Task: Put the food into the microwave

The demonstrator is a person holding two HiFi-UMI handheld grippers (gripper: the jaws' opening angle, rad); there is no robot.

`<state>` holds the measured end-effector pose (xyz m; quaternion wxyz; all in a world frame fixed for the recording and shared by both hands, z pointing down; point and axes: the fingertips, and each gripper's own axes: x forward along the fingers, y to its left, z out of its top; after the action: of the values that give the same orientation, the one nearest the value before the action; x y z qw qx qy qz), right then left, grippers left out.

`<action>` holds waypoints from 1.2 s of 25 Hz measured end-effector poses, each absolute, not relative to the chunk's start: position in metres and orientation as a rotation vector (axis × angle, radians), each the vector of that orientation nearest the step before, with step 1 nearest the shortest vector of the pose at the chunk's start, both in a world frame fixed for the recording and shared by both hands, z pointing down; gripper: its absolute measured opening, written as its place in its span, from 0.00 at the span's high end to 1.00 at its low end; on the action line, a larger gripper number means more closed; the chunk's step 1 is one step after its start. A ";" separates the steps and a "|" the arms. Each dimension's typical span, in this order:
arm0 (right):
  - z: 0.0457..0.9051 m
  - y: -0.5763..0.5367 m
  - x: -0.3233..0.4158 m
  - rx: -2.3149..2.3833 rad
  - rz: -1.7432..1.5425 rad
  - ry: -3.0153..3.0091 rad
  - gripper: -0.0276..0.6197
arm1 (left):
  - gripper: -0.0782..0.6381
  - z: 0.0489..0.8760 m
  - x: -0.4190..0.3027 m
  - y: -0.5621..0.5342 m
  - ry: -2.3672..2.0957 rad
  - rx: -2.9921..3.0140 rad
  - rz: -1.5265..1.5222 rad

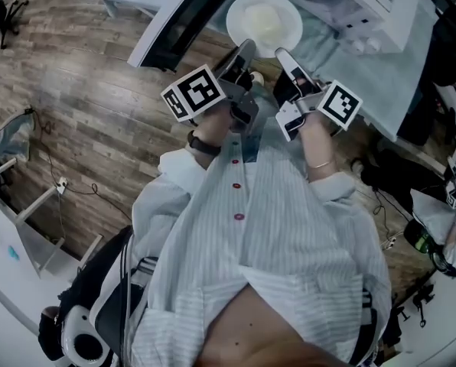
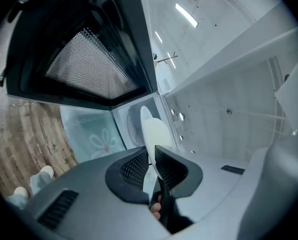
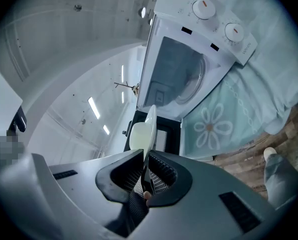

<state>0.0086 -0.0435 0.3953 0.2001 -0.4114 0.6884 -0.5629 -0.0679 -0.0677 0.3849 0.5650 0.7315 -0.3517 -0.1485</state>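
Observation:
A white plate [image 1: 264, 19] with pale food [image 1: 268, 23] on it hangs level in front of the white microwave [image 1: 373, 6]. The microwave's door [image 1: 178, 17] stands swung open to the left. My left gripper [image 1: 243, 52] is shut on the plate's near-left rim, and my right gripper [image 1: 284, 55] is shut on its near-right rim. In the left gripper view the plate [image 2: 156, 131] stands edge-on between the jaws of the left gripper [image 2: 151, 166], under the door [image 2: 94, 59]. In the right gripper view the plate [image 3: 143, 130] sits in the right gripper [image 3: 145, 171], facing the microwave [image 3: 189, 69].
The microwave stands on a table with a pale green flowered cloth [image 1: 412, 60]. Wooden floor [image 1: 83, 105] lies to the left, with a cable and a white frame [image 1: 14, 205]. A chair [image 1: 83, 327] is at lower left. The person's shoe [image 3: 271, 154] shows below.

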 end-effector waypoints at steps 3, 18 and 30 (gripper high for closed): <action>0.393 -0.063 0.020 -1.159 -1.569 1.925 0.89 | 0.83 0.383 -0.056 -0.088 -0.818 1.720 -0.345; 0.409 -0.121 0.060 -1.170 -1.611 1.889 0.89 | 0.83 0.398 -0.016 -0.147 -0.818 1.708 -0.323; 0.413 -0.132 0.068 -1.172 -1.605 1.855 0.89 | 0.83 0.404 -0.006 -0.160 -0.811 1.715 -0.287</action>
<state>0.0676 -0.1324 0.4135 0.2098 -0.4215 0.6672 -0.5772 -0.0064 -0.1599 0.4037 0.5743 0.7318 -0.3460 -0.1223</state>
